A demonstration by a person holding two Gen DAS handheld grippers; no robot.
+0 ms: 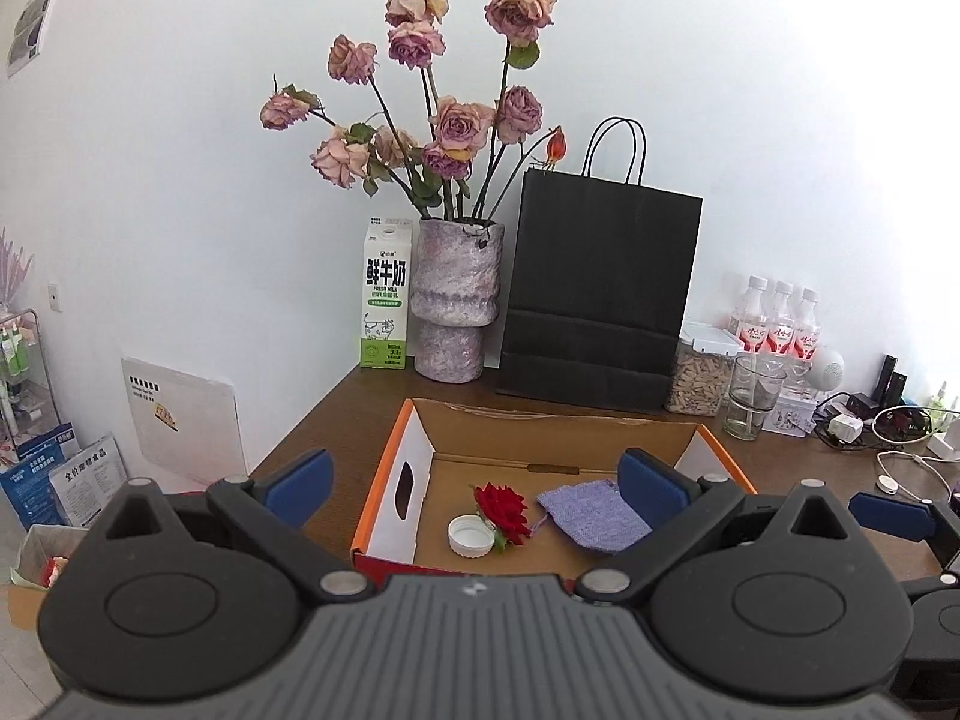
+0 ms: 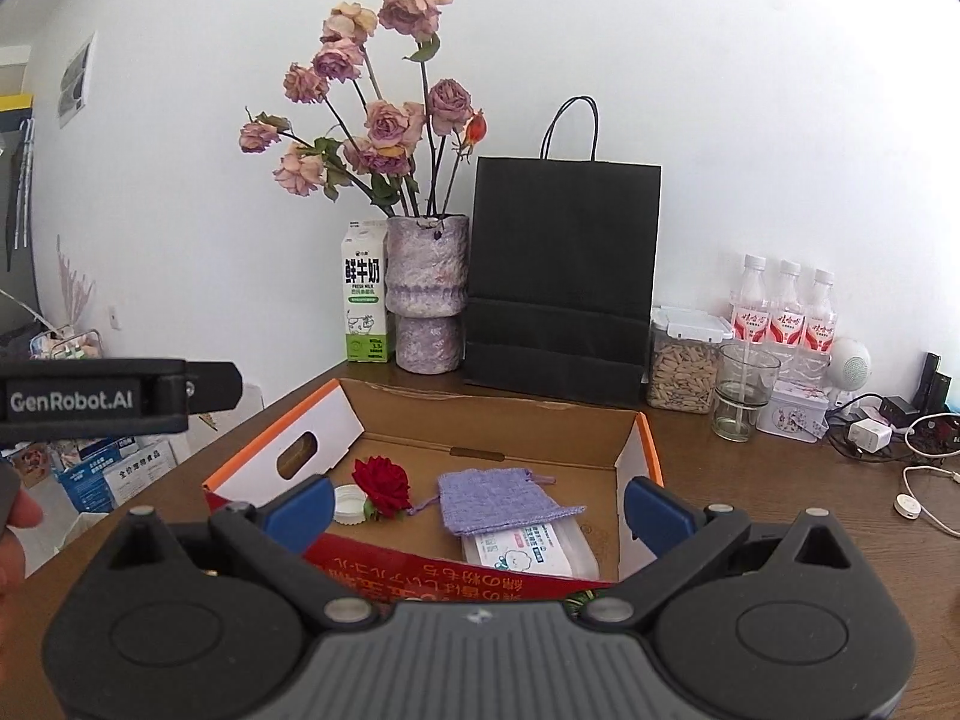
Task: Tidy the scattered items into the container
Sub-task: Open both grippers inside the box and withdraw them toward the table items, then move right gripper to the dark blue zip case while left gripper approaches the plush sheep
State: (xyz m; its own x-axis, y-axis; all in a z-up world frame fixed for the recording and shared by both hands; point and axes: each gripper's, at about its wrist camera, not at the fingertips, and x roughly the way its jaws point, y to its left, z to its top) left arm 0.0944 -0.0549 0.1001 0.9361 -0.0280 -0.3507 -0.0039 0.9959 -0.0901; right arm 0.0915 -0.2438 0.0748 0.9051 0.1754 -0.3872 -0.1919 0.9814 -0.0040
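An open cardboard box (image 1: 414,438) with orange edges stands on the wooden table; it also shows in the right wrist view (image 2: 630,450). Inside lie a red rose (image 1: 501,510), a white cap (image 1: 469,535) and a purple knit pouch (image 1: 591,513). The right wrist view shows the rose (image 2: 384,483), the cap (image 2: 348,504), the pouch (image 2: 498,498) and a white tissue pack (image 2: 531,549) under the pouch's near end. My left gripper (image 1: 474,480) is open and empty above the box's near side. My right gripper (image 2: 480,507) is open and empty over the box's near wall.
Behind the box stand a milk carton (image 1: 387,294), a vase of dried roses (image 1: 456,294), a black paper bag (image 1: 600,294), a seed jar (image 1: 699,378), a glass (image 1: 753,396) and bottles (image 1: 780,324). Cables and chargers (image 1: 882,432) lie at the right.
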